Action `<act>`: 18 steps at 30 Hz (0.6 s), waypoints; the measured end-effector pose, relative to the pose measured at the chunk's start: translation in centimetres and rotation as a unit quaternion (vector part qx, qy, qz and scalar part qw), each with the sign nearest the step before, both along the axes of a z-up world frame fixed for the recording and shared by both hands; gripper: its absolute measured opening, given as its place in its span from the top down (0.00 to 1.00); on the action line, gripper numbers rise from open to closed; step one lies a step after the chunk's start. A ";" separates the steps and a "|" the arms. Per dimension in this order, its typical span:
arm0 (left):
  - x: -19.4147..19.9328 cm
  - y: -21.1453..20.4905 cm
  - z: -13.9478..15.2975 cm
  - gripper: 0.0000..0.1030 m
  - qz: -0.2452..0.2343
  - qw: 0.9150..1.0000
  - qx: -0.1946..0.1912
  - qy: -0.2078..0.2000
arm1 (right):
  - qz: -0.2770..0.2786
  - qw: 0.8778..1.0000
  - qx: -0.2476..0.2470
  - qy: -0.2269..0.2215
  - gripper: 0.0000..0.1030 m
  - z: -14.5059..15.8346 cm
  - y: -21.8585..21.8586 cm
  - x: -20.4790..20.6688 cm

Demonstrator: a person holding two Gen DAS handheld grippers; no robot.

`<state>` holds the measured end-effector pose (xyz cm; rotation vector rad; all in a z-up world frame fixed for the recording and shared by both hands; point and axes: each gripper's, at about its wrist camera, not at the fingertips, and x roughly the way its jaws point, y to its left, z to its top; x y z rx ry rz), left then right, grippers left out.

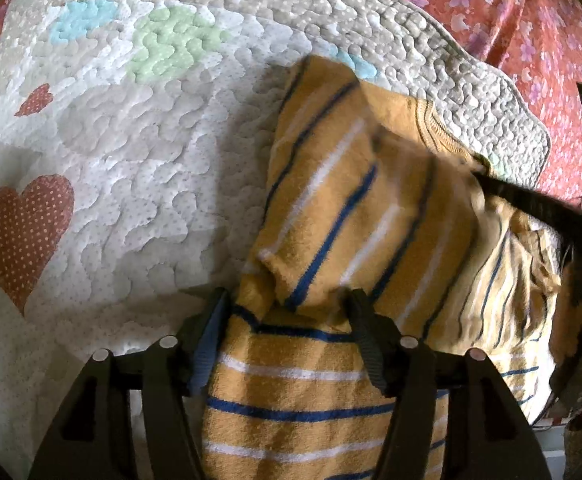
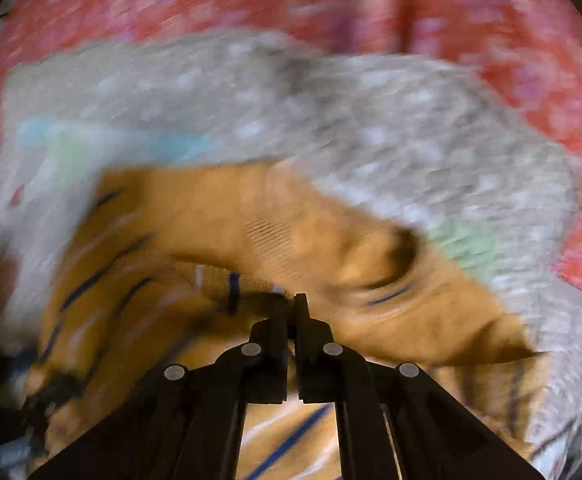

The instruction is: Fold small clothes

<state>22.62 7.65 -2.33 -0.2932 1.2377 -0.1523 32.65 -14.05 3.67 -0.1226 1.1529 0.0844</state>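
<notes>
A small mustard-yellow garment with blue and white stripes (image 1: 331,216) lies on a quilted mat (image 1: 131,168). My left gripper (image 1: 287,300) is open, its fingers set wide on either side of a bunched part of the garment near its lower edge. In the left wrist view my right gripper (image 1: 487,180) reaches in from the right and pinches the garment's far side. In the blurred right wrist view my right gripper (image 2: 291,304) is shut on an edge of the garment (image 2: 299,224) and lifts it off the mat (image 2: 371,120).
The quilted mat has red hearts (image 1: 23,228) and pale blue and green patches. It lies on a red floral bedsheet (image 1: 531,32) that shows along the top and right. The right wrist view is heavily motion-blurred.
</notes>
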 end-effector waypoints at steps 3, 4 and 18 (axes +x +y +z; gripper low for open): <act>0.0 -0.3 0.0 0.41 -0.005 1.000 0.009 -0.001 | -0.008 1.000 0.015 0.007 0.97 -0.7 -0.1 0.6; 0.0 -0.3 0.0 0.40 -0.006 1.000 0.011 -0.001 | -0.012 1.000 0.027 0.007 0.97 -0.5 -0.4 0.4; 0.1 -0.3 0.1 0.40 -0.015 1.000 0.023 -0.001 | -0.129 0.986 0.107 0.022 0.73 2.3 -14.6 -14.3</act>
